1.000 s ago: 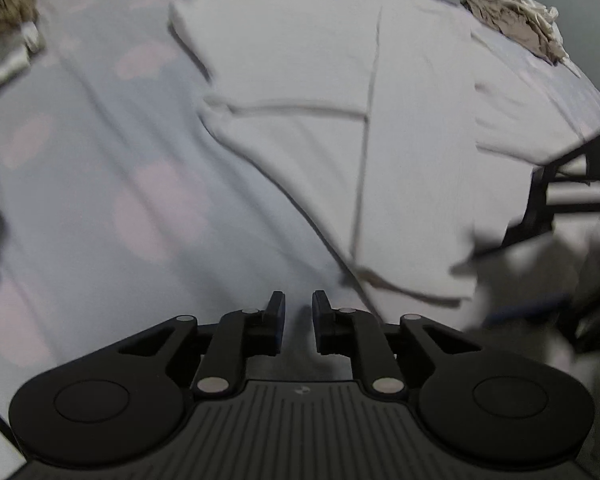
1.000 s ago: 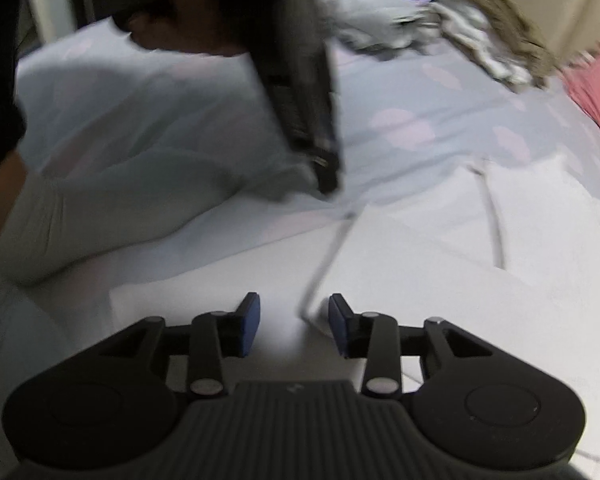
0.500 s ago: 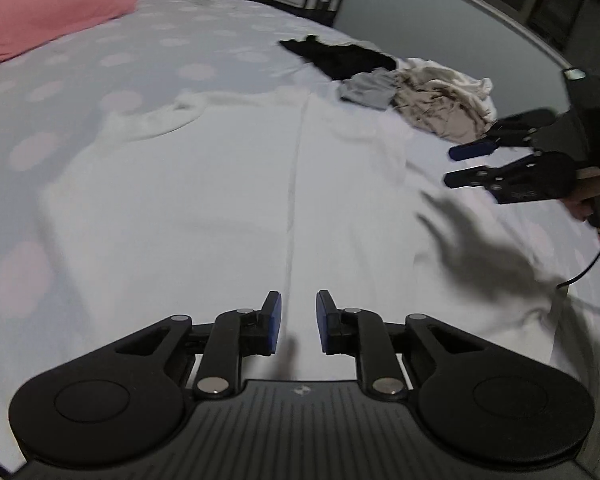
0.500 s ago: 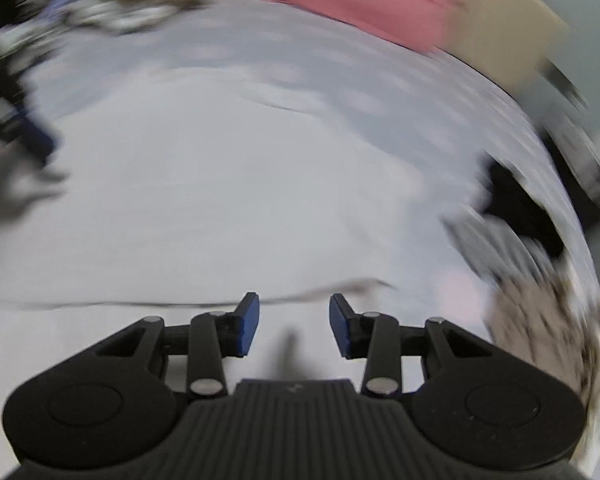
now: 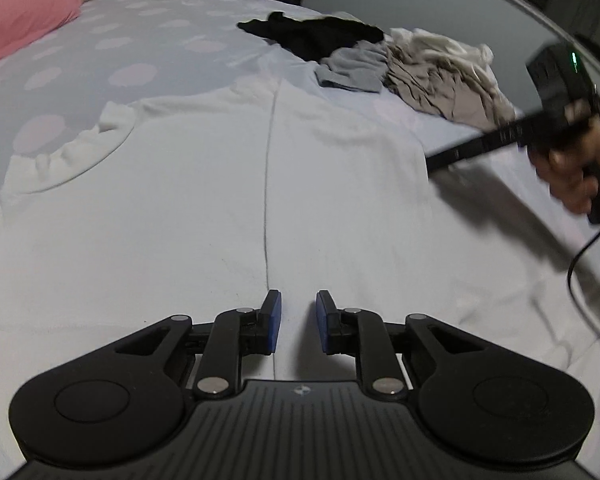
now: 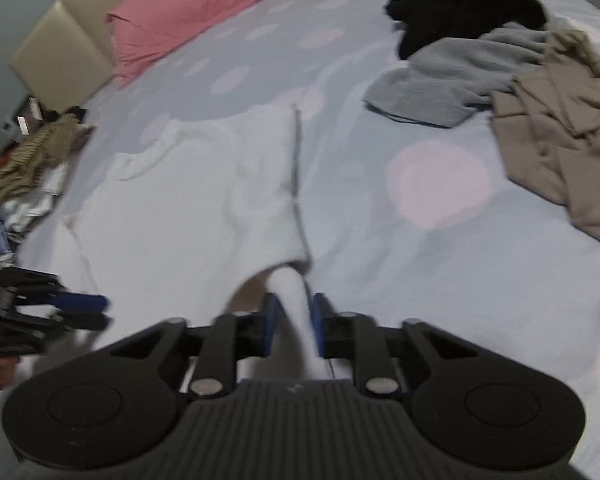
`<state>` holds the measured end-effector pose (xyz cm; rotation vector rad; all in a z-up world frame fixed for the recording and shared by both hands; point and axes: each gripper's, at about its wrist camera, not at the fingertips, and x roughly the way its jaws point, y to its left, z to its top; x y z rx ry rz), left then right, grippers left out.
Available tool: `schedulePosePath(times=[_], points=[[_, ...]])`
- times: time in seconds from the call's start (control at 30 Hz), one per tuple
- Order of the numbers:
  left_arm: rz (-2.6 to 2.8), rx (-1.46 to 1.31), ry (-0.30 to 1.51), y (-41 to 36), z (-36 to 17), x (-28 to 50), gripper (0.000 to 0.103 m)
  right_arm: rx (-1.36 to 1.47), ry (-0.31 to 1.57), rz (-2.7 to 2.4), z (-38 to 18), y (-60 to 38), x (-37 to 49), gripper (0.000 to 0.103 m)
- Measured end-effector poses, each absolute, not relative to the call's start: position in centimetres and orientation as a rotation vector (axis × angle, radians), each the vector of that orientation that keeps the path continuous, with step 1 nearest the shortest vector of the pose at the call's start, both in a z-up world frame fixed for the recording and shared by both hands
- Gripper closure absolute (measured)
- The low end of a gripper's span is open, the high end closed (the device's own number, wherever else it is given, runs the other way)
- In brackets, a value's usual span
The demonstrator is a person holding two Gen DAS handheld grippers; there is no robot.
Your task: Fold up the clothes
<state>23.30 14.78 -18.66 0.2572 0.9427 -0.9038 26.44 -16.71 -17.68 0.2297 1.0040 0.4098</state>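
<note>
Here the right gripper (image 6: 291, 326) has just closed its jaws on a pinched-up fold of the white shirt (image 6: 204, 200), and white cloth stands between the blue pads. The left gripper (image 5: 298, 322) hangs just over the same shirt with its jaws a narrow gap apart and nothing between them; a grey seam line runs from that gap away up the garment. The shirt lies spread flat on the bed (image 6: 260, 52), whose pale sheet carries pink dots. Beyond the shirt, to its right, lies a loose pile: a grey garment (image 6: 452, 80) nearest, a beige garment (image 6: 560, 120) beside it, and a black garment (image 6: 464, 12) behind. Farthest from the shirt, a pink pillow (image 6: 196, 8) lies against the beige headboard (image 6: 64, 52).
</note>
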Motion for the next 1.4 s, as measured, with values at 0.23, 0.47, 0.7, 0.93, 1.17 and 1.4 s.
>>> schedulePosePath(times=[0.23,0.47,0.7,0.93,1.17,1.4], points=[[-0.894,0.244,0.952,15.0,-18.9,23.4,0.087,-0.236,0.872,0.346,-15.1,-12.6,26.0,0.096],[-0.884,0.268,0.948,15.2,-18.7,23.2,0.086,-0.091,1.118,0.271,-18.0,-12.2,28.6,0.09],[-0.879,0.257,0.952,15.5,-18.6,23.1,0.086,0.077,1.017,0.334,-16.5,-14.3,29.7,0.072],[-0.884,0.257,0.958,15.9,-18.9,23.0,0.085,0.221,0.991,0.275,-17.6,-14.3,30.3,0.073],[-0.892,0.242,0.955,16.1,-18.7,23.2,0.085,0.055,0.995,0.312,-18.1,-10.9,29.5,0.071],[-0.902,0.235,0.955,16.3,-19.0,23.2,0.085,0.183,0.921,0.278,-17.4,-12.9,30.1,0.092]])
